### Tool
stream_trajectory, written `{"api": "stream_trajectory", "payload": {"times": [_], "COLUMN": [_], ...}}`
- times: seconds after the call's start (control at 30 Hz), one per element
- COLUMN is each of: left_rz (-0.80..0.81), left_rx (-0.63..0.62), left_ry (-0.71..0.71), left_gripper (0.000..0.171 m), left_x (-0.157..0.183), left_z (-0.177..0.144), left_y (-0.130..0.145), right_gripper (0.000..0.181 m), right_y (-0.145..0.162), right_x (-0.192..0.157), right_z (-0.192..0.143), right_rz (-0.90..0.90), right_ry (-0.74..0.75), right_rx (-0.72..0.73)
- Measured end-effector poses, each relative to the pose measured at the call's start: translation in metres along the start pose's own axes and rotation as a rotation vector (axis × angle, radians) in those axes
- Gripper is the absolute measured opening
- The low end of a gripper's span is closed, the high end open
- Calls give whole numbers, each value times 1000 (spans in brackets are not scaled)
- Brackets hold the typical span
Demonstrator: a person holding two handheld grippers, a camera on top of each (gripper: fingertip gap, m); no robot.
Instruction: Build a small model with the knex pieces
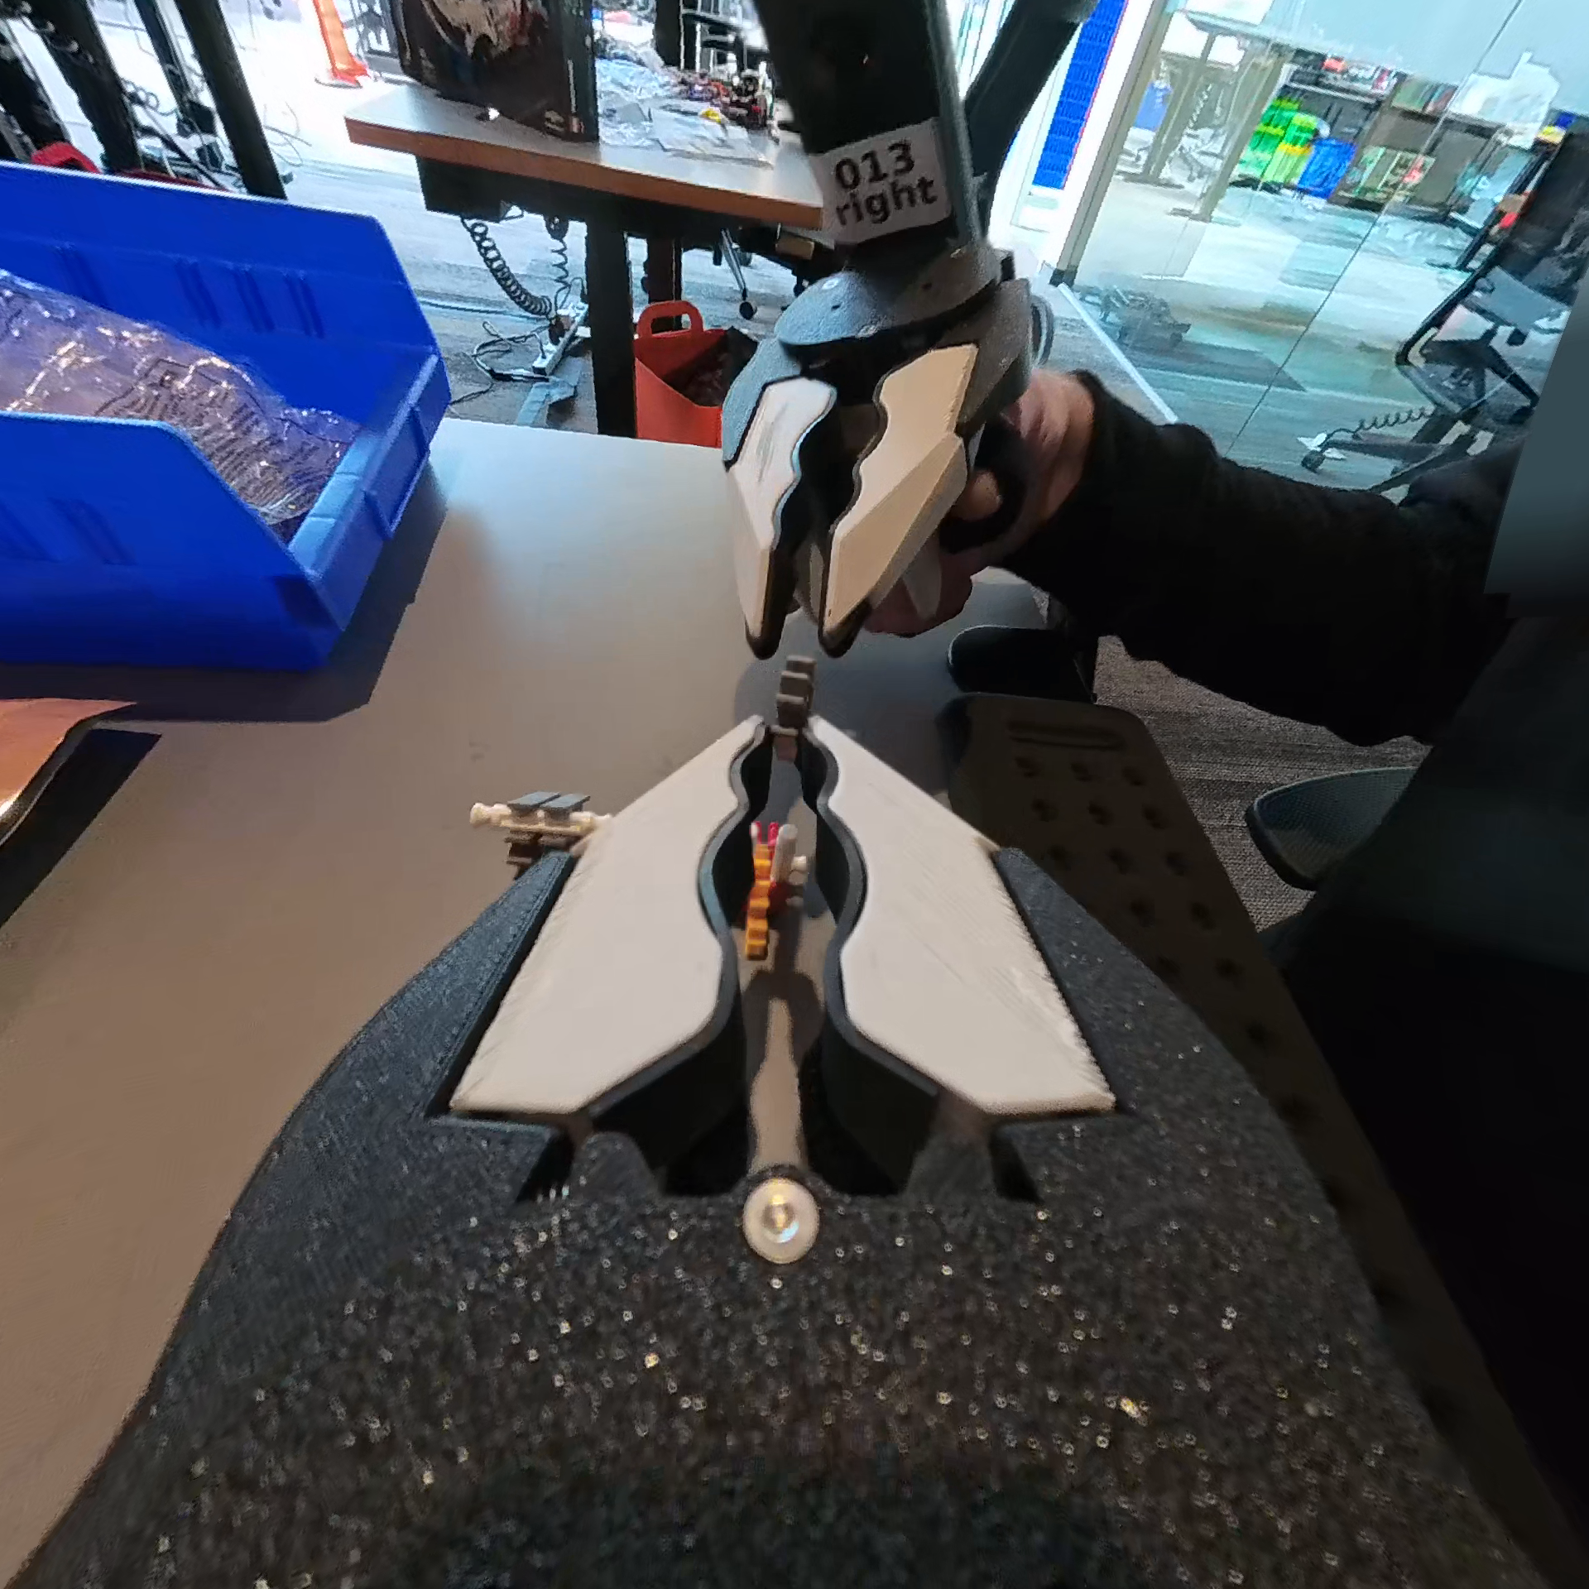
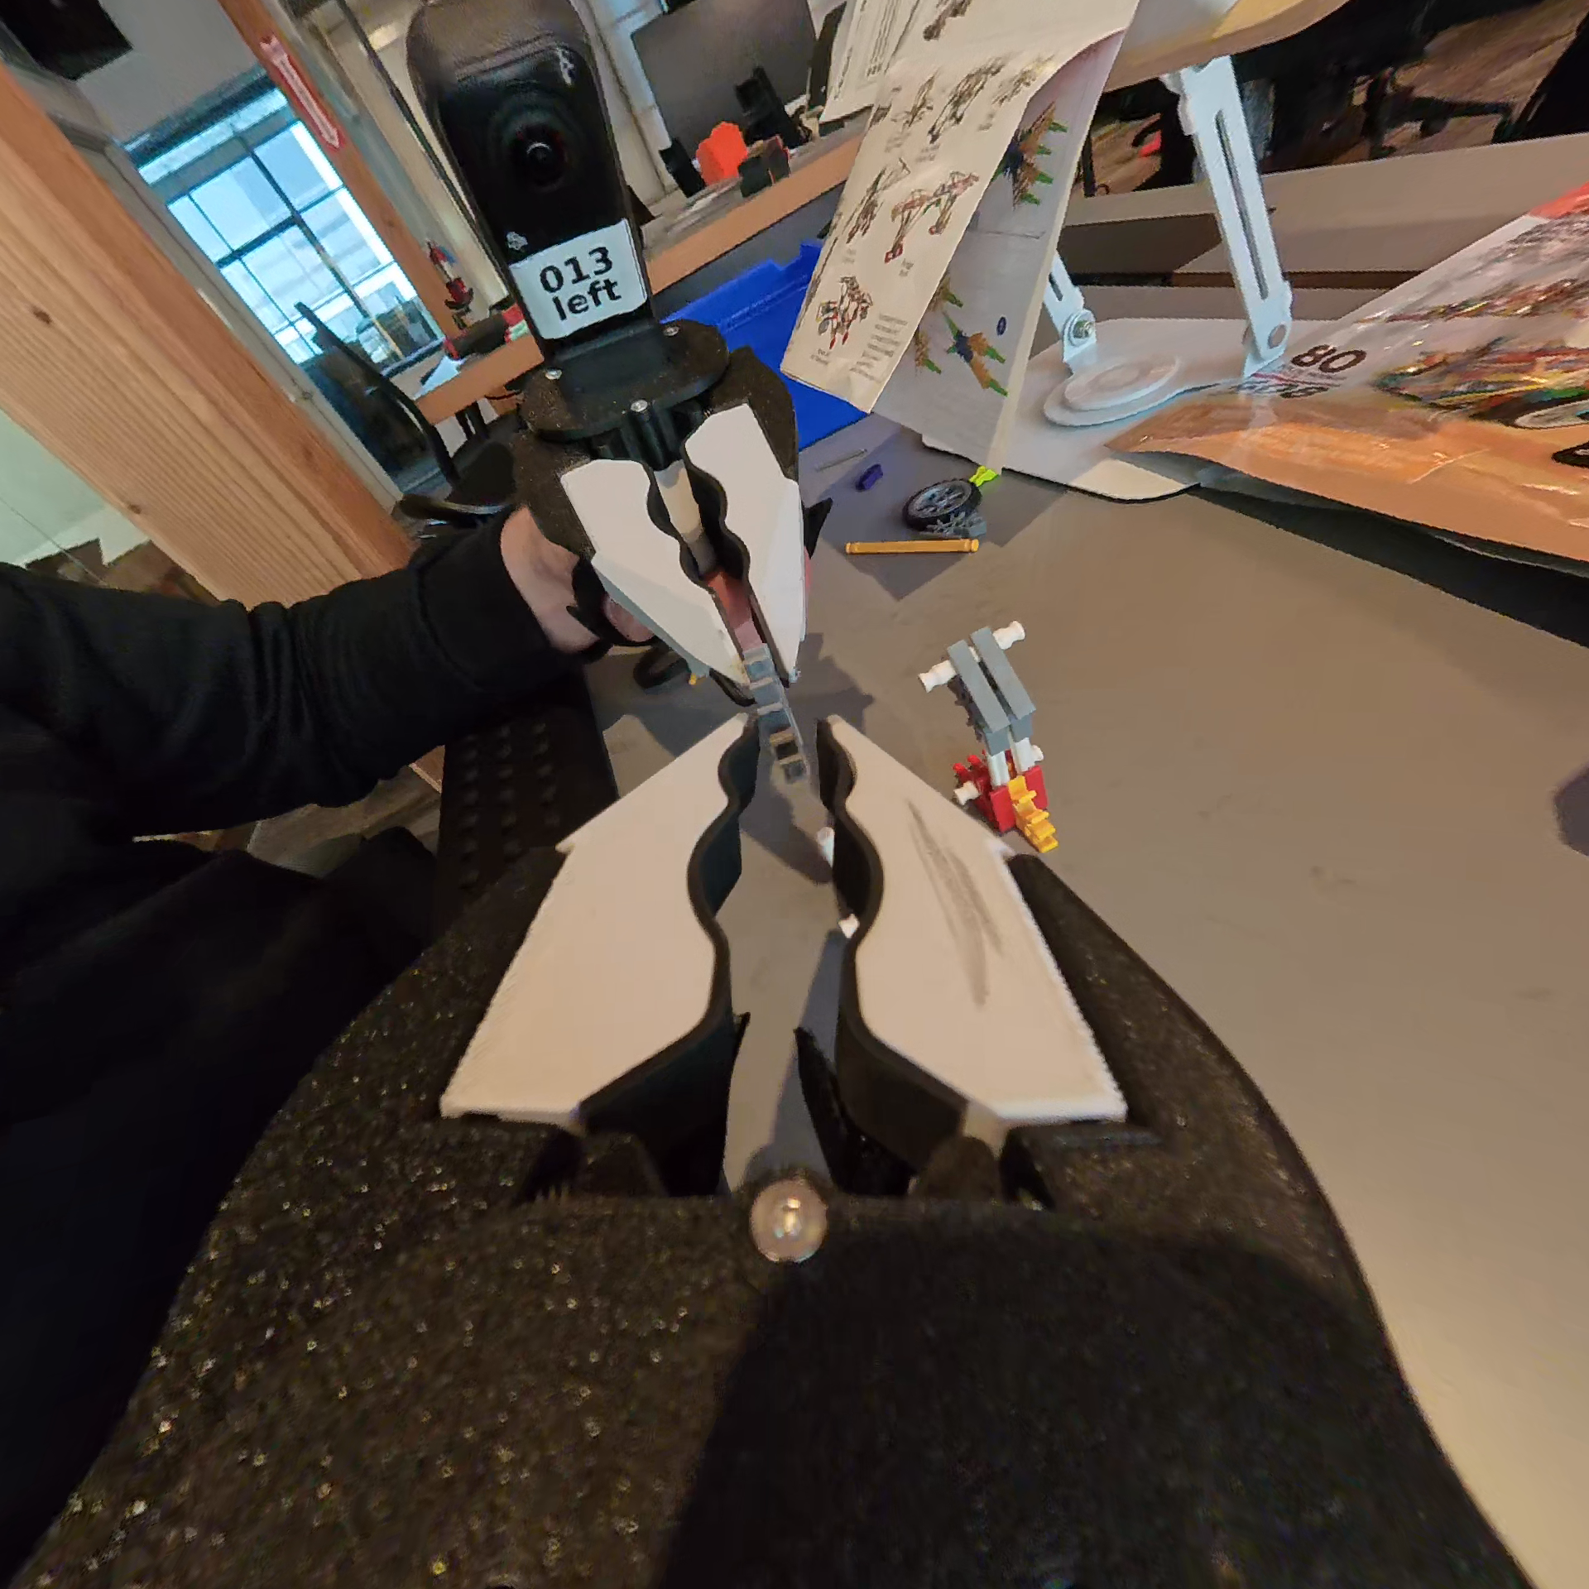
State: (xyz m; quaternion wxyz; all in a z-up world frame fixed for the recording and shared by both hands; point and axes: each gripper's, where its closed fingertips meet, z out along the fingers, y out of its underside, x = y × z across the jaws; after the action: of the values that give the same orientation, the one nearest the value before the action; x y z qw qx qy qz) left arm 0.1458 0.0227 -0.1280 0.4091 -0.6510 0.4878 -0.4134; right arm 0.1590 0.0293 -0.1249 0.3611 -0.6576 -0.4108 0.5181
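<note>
Left gripper (image 1: 781, 731): you had its tips pinched nearly together on the grey notched strip (image 1: 793, 698), which stuck out past them toward your other tool.
Right gripper (image 2: 784, 727): your jaws stood a little apart around the strip's free end (image 2: 784, 746); whether the pads pressed on it, I cannot tell.
Strip's place: it hung above the grey table (image 2: 1204, 860), bridging the two sets of tips, its far end caught in the left gripper's tips (image 2: 765, 666).
Small brick model (image 2: 997, 739): it stood upright on the table just to the right of your right gripper, grey bars on top, red and yellow at its foot.
Farther on the table: a small black wheel (image 2: 941, 503) and a yellow rod (image 2: 911, 546) lay near each other.
Back: a blue bin (image 1: 198, 430) held a clear plastic bag (image 1: 155, 395); a printed instruction sheet (image 2: 937, 198) leaned on a white stand (image 2: 1221, 223).
</note>
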Motion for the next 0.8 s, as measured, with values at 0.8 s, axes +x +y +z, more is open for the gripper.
{"api": "stream_trajectory", "payload": {"times": [0.8], "left_rz": [-40], "left_rx": [-90], "left_ry": [7], "left_gripper": [5], "left_x": [-2], "left_z": [6], "left_y": [18], "right_gripper": [6], "right_y": [25], "right_x": [5], "right_z": [12], "right_rz": [-53], "right_ry": [43], "right_rx": [-123]}}
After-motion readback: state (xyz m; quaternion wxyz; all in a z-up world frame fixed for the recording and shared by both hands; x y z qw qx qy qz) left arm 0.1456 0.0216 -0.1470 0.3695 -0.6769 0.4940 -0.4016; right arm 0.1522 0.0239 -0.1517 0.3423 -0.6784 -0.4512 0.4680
